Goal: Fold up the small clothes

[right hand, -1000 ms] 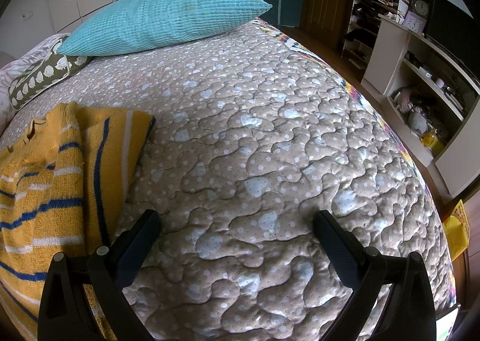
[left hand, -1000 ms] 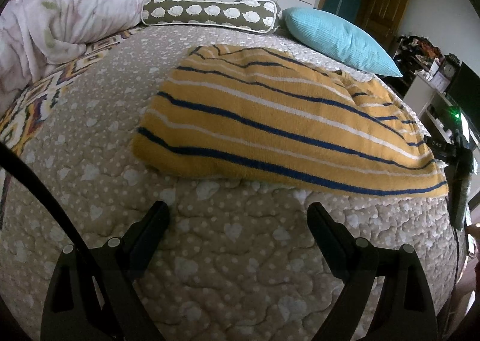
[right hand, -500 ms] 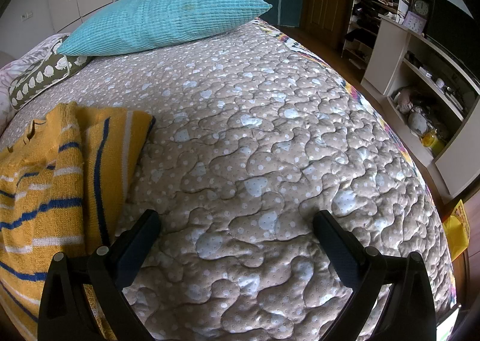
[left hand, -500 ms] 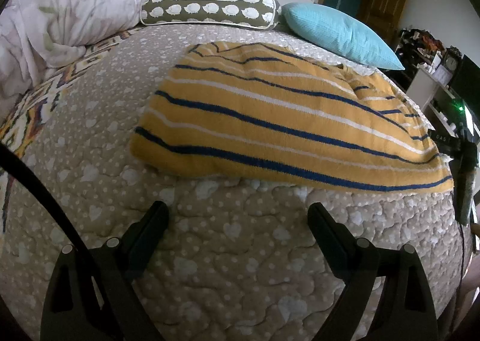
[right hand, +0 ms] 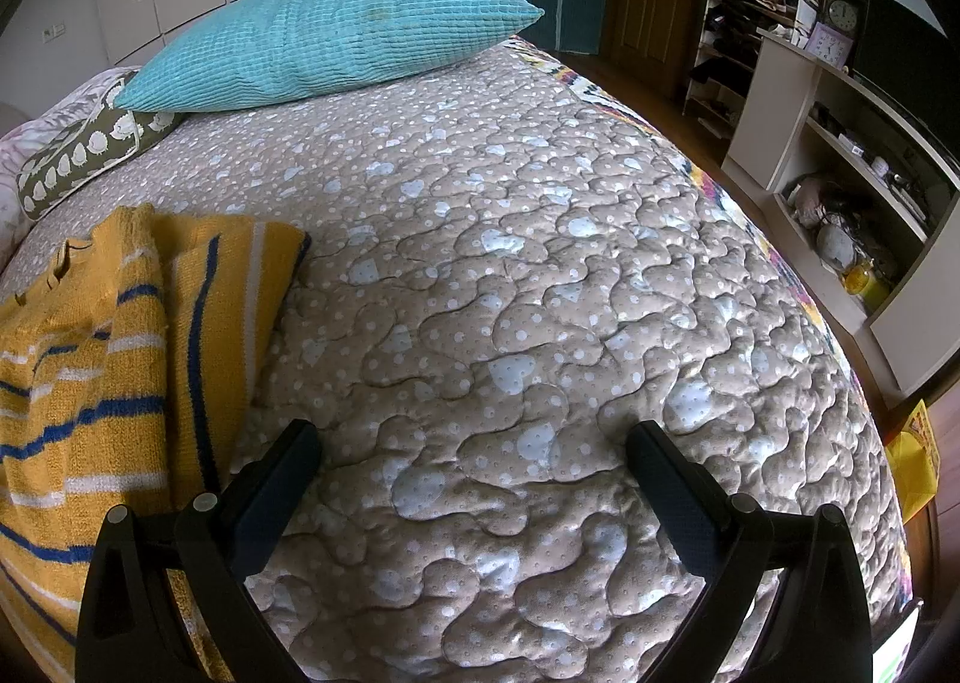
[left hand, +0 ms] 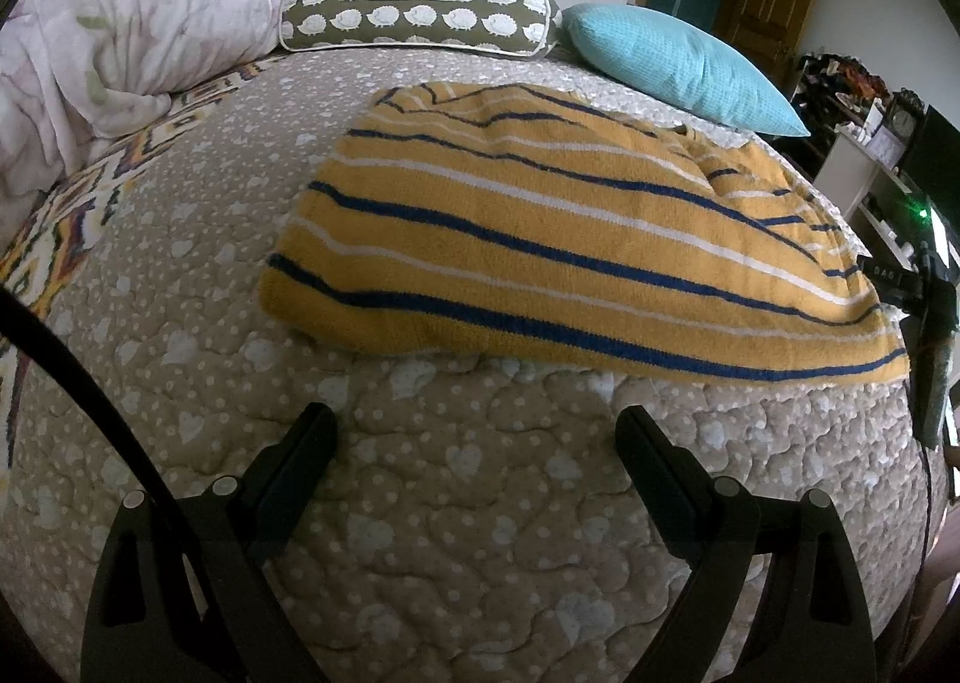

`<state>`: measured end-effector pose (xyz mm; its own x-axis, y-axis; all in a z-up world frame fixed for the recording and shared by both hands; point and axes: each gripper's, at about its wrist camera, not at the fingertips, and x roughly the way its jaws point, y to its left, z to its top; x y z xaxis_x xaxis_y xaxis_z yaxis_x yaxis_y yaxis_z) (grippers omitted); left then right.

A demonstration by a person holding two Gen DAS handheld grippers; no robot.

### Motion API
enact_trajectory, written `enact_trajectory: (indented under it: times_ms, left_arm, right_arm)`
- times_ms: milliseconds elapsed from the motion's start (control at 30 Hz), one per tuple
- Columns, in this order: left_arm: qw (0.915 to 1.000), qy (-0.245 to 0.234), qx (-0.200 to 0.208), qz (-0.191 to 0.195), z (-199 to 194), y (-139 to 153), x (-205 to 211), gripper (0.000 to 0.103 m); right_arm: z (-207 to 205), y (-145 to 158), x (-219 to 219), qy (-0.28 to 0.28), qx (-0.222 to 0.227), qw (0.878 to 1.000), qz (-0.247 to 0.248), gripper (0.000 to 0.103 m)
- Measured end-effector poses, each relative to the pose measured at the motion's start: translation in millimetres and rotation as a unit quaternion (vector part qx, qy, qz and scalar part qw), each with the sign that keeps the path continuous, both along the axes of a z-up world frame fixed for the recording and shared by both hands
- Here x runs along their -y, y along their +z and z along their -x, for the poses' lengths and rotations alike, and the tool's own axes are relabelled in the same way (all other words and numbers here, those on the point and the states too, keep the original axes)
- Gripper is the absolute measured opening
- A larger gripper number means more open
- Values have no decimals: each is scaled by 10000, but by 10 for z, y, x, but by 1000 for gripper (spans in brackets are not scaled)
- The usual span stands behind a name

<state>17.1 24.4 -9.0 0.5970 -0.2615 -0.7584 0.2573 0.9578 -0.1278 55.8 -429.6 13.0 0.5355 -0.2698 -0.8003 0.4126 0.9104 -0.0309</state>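
The left gripper (left hand: 474, 431) is hovering with its two fingers spread wide and gripping nothing, just short of the near hem of one yellow striped sweater (left hand: 558, 239). That sweater is lying flat on the beige quilted bedspread (left hand: 456, 551), its blue and white stripes running across. The right gripper (right hand: 471, 449) is also standing wide and empty over bare quilt, the sweater (right hand: 120, 323) lying just beside its left finger (right hand: 276, 479). Three cushions are sitting at the head of the bed: one teal pillow (left hand: 678, 65), one olive sheep-print bolster (left hand: 420, 20) and one bundled floral duvet (left hand: 108, 47). One shelf unit (right hand: 840, 155) is standing beyond the bed's right edge.
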Motion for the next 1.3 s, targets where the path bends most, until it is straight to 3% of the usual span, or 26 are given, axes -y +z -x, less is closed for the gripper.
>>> enact_trajectory:
  times_ms: [1300]
  left_arm:
    - [9994,-179,-78,-294,-6,-20,75,100]
  right_arm:
    - [1,0,-3,0,5,10000,-1,103]
